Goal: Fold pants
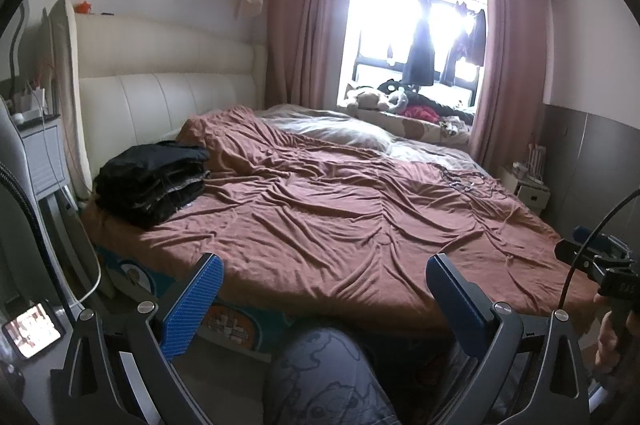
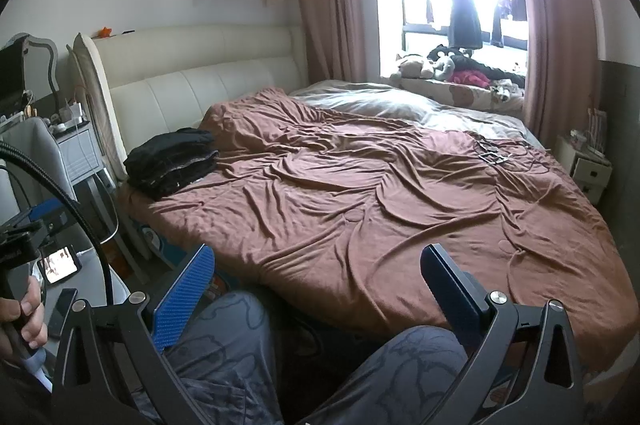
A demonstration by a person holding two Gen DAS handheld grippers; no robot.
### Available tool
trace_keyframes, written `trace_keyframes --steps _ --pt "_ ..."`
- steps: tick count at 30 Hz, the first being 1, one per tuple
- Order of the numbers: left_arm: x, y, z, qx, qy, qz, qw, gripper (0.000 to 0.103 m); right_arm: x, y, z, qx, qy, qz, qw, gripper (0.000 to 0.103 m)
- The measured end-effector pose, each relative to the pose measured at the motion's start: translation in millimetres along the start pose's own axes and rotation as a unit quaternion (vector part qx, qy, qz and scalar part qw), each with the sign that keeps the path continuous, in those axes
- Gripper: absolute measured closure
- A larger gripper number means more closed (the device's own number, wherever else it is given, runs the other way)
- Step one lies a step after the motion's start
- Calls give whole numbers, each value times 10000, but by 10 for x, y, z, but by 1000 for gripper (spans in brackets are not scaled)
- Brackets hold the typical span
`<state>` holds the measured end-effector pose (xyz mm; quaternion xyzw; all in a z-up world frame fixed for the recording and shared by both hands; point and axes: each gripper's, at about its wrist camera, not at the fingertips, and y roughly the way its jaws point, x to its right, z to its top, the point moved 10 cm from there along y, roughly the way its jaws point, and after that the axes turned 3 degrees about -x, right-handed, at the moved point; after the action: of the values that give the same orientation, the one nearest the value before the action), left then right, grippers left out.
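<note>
A stack of folded dark pants (image 1: 154, 179) lies on the near left corner of the bed by the headboard; it also shows in the right wrist view (image 2: 174, 163). My left gripper (image 1: 324, 265) is open and empty, held off the bed's near edge above my knee. My right gripper (image 2: 318, 255) is open and empty, also in front of the bed's near edge above my legs. Both are well to the right of and nearer than the stack. The right gripper's body (image 1: 600, 257) shows at the right edge of the left wrist view.
The bed is covered by a wrinkled brown blanket (image 1: 340, 209) with a grey quilt (image 2: 380, 101) at the far side. A belt and cords (image 2: 494, 153) lie on the far right. A nightstand (image 1: 40, 153) and phone (image 1: 34, 329) stand at left; a small white cabinet (image 2: 590, 171) at right.
</note>
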<state>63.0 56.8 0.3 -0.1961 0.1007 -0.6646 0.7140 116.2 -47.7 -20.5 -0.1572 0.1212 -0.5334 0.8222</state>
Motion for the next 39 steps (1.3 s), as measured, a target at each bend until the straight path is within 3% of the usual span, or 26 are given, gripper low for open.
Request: trace_keyframes --steps 39 --pt "69 -84 59 66 62 -7 10000 1 -1 -107 -24 -1 -33 -74 10000 0"
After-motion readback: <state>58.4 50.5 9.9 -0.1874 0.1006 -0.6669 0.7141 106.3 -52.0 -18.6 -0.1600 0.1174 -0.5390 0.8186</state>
